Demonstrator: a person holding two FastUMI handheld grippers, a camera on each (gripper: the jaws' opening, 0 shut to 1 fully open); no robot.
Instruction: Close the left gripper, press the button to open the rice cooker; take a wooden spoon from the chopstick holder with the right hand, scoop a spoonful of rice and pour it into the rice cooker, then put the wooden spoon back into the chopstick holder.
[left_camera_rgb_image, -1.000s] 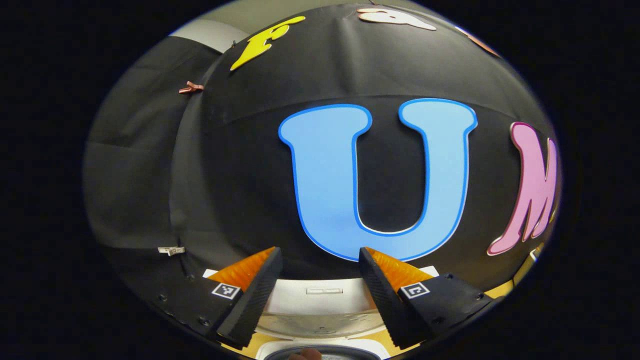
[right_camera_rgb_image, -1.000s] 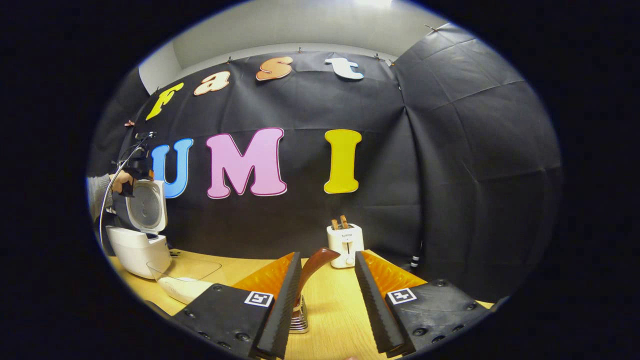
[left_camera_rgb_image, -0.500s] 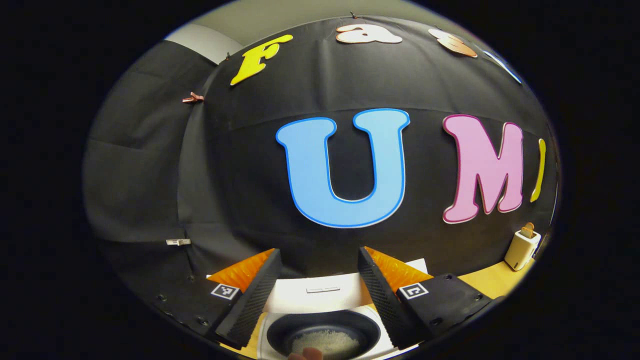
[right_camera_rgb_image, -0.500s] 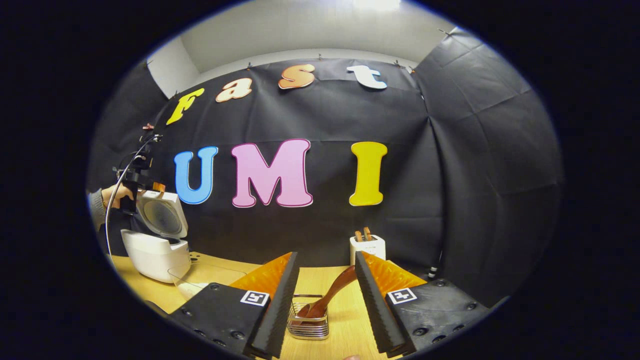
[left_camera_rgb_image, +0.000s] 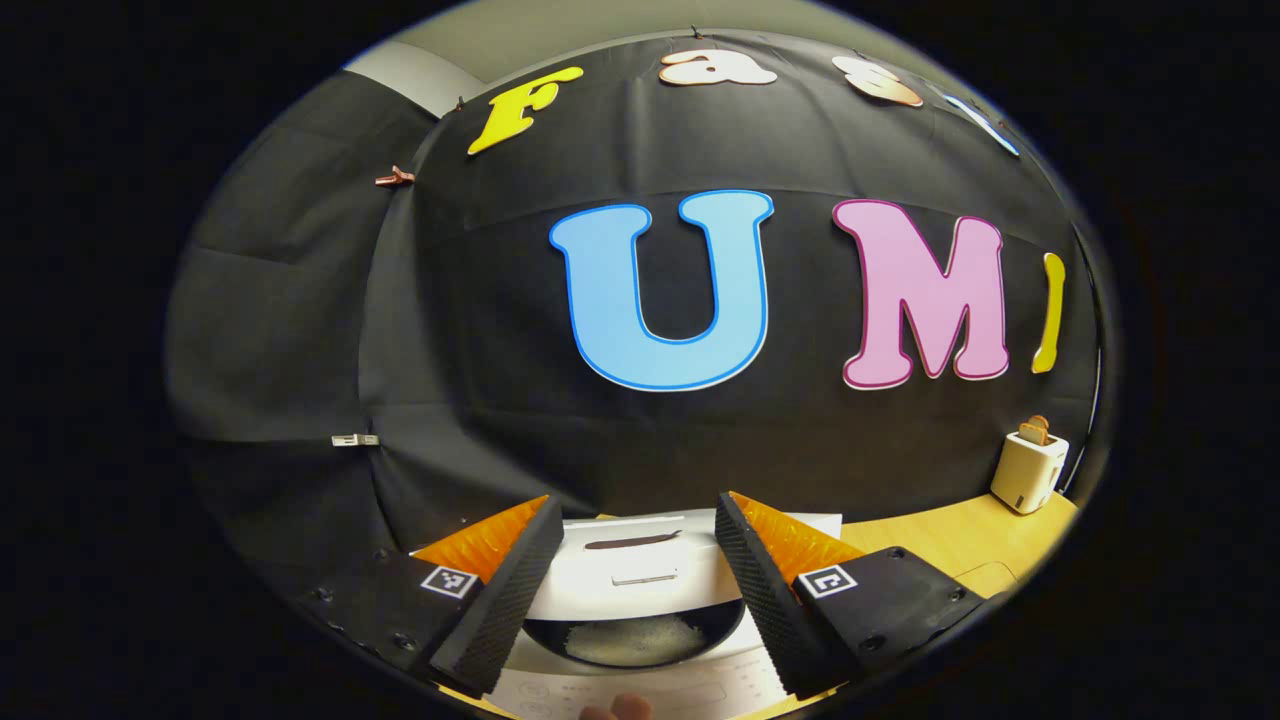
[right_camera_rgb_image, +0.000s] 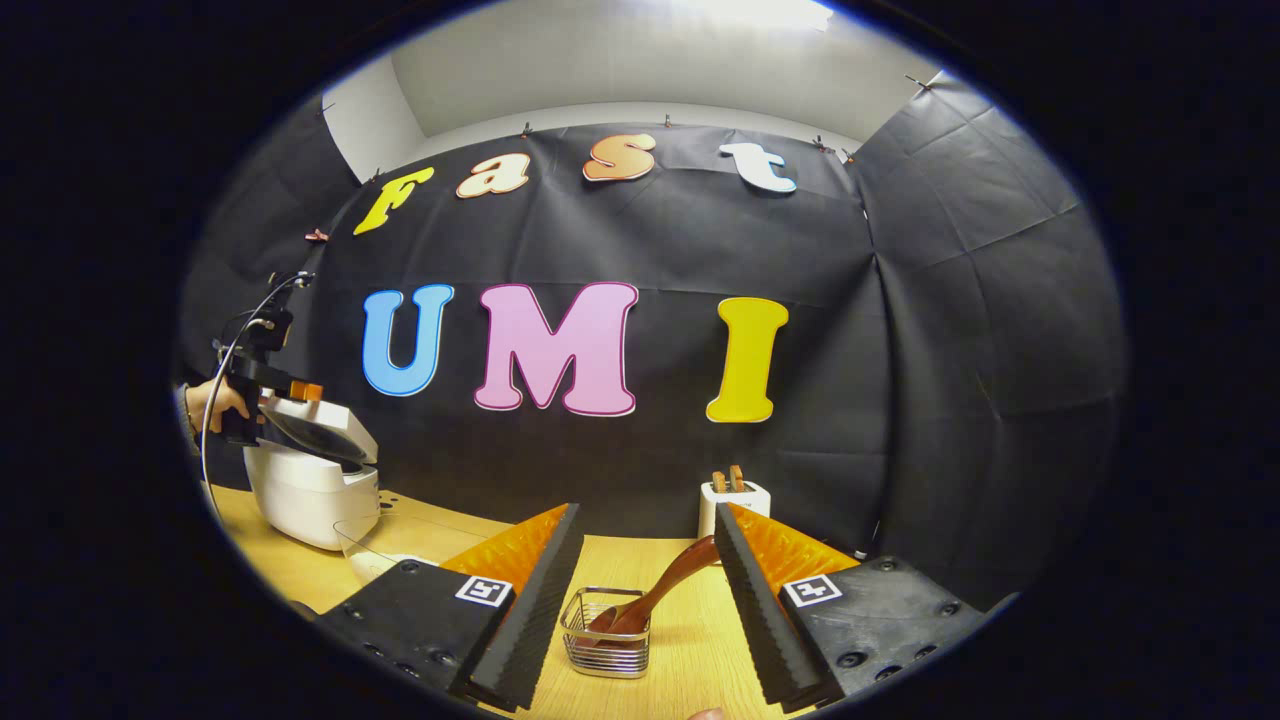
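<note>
rice cooker (right_camera_rgb_image: 312, 478) lid lowered since earlier. wooden spoon (right_camera_rgb_image: 655, 595) in chopstick holder (right_camera_rgb_image: 606, 645), between right tool (right_camera_rgb_image: 648, 600) fingers, apart, untouched. left tool (left_camera_rgb_image: 635, 580) apart above cooker.

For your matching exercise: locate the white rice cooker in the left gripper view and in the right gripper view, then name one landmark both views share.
Left gripper view: rice cooker bottom centre, between the jaws.
Right gripper view: rice cooker far left, on the table.
Shared landmark: toaster.

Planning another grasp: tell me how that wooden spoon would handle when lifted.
The wooden spoon looks rigid and probably light. Its smooth, curved handle may slip or twist between fingers. It leans in the wire holder, which might tip if dragged.
</note>
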